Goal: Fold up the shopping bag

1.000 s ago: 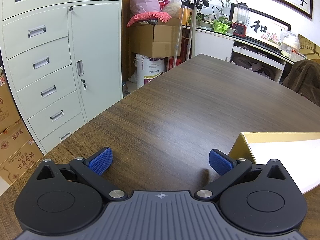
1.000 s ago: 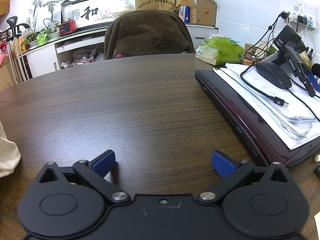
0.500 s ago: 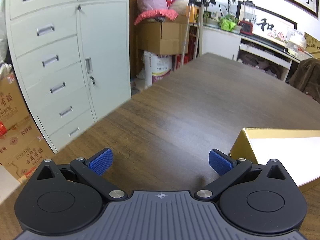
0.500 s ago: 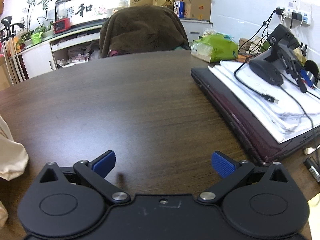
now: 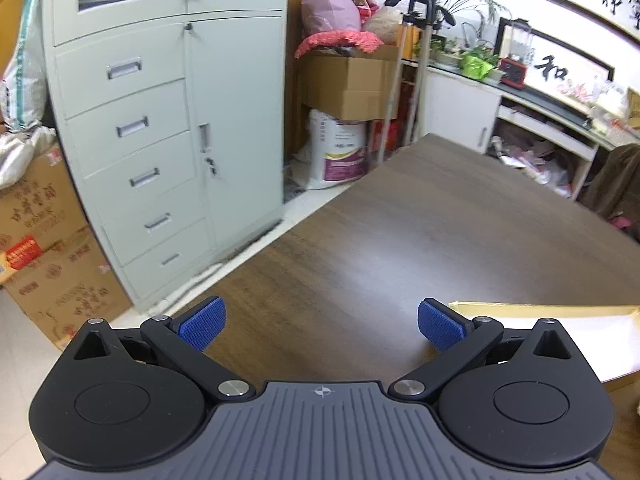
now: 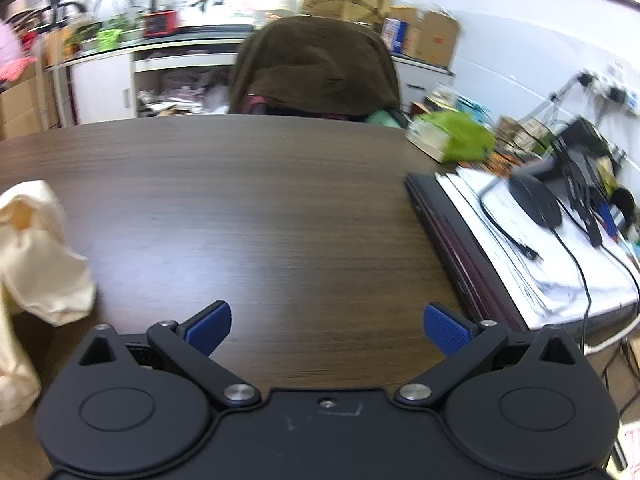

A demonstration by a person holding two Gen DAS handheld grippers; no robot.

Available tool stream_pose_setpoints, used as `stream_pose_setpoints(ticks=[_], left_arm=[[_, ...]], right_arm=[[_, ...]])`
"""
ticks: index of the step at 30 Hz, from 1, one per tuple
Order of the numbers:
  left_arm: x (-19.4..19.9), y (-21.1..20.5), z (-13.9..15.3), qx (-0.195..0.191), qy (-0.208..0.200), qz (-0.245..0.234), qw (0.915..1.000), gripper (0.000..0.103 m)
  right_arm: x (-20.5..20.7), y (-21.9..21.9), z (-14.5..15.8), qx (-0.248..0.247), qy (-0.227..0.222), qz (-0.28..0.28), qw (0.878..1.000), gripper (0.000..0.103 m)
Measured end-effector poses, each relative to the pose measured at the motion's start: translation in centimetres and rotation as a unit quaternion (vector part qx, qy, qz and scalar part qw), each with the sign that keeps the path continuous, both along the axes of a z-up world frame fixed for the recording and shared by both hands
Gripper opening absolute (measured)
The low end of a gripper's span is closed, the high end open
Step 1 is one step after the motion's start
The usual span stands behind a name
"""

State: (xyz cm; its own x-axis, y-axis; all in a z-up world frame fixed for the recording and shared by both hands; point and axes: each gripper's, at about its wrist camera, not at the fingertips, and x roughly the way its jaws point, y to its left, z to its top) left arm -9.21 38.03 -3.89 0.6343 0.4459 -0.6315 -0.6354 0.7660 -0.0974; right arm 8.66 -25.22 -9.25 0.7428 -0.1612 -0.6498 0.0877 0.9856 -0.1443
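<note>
Left wrist view: left gripper (image 5: pixel 322 326), blue pads spread wide, nothing between them, held above the dark wooden table (image 5: pixel 400 240). At the near right, touching the frame edge, a flat white panel with a gold border (image 5: pixel 580 324) lies on the table; whether it is a box or part of a paper bag cannot be told. Far left: grey filing cabinet (image 5: pixel 168 140), cardboard boxes (image 5: pixel 348 84).

Right wrist view: right gripper (image 6: pixel 327 326), pads likewise spread, holding nothing, over bare table. Cream cloth shopping bag (image 6: pixel 44 256) lies rumpled at the near left edge, partly cut off by the frame, well apart from the pads. To the right: closed laptop (image 6: pixel 452 240) under a stack of papers (image 6: pixel 540 252), with a computer mouse (image 6: pixel 534 198) on the papers. Far side: chair draped in brown cloth (image 6: pixel 316 64).

Condition of bag: crumpled, not folded flat.

Handling note (judgement): soft fabric will sag and slip; bring both grippers toward the bag, pinch opposite corners or edges, and draw it flat on the open table before creasing. Keep clear of the laptop and mouse cable.
</note>
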Motion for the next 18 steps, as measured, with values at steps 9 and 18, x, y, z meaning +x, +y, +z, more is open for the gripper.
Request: stream_pose_setpoints(ticks=[9, 18], left_arm=[[2.6, -4.0, 3.2, 0.007, -0.014, -0.061, 0.998, 0.103], [5.6, -10.4, 5.9, 0.047, -0.041, -0.136, 0.9887, 0.103]], right_arm=[[-1.1, 2.5, 3.1, 0.02, -0.003, 0.043, 0.999, 0.103], [-1.6, 5.5, 5.1, 0.018, -0.007, 0.089, 0.996, 0.103]])
